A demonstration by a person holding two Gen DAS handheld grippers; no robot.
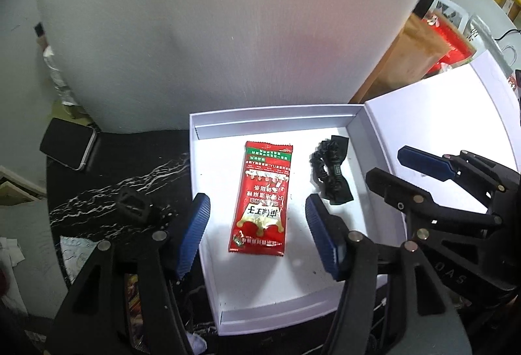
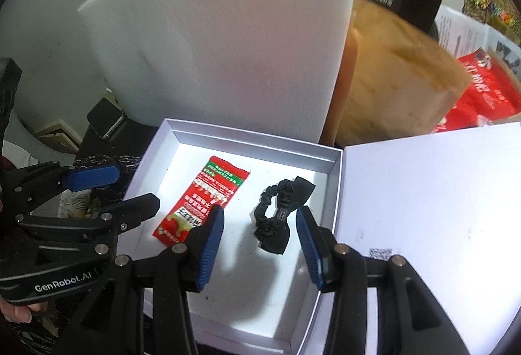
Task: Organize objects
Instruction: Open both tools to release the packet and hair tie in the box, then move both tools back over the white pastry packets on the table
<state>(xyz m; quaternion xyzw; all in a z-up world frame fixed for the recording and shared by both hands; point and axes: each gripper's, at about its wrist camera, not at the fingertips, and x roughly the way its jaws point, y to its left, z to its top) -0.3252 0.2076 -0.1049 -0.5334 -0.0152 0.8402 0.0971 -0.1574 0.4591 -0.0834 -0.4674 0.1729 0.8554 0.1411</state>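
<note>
An open white box [image 1: 276,109] [image 2: 254,135] lies on the dark marbled table, its lid [image 1: 439,114] [image 2: 423,192] folded out flat to the right. Inside it a red snack packet [image 1: 262,198] [image 2: 202,202] lies flat on the left and a black scrunchie with a bow [image 1: 332,172] [image 2: 276,215] on the right. My left gripper [image 1: 257,234] [image 2: 130,189] hovers open above the packet, pads clear of it. Above the scrunchie my right gripper [image 2: 260,244] [image 1: 400,169] is open too, touching nothing.
A tall white foam board [image 1: 211,29] [image 2: 228,46] stands right behind the box. A dark phone [image 1: 70,146] [image 2: 105,119] lies at the table's far left. A brown paper bag [image 2: 397,88] and a red bag [image 2: 485,94] crowd the back right.
</note>
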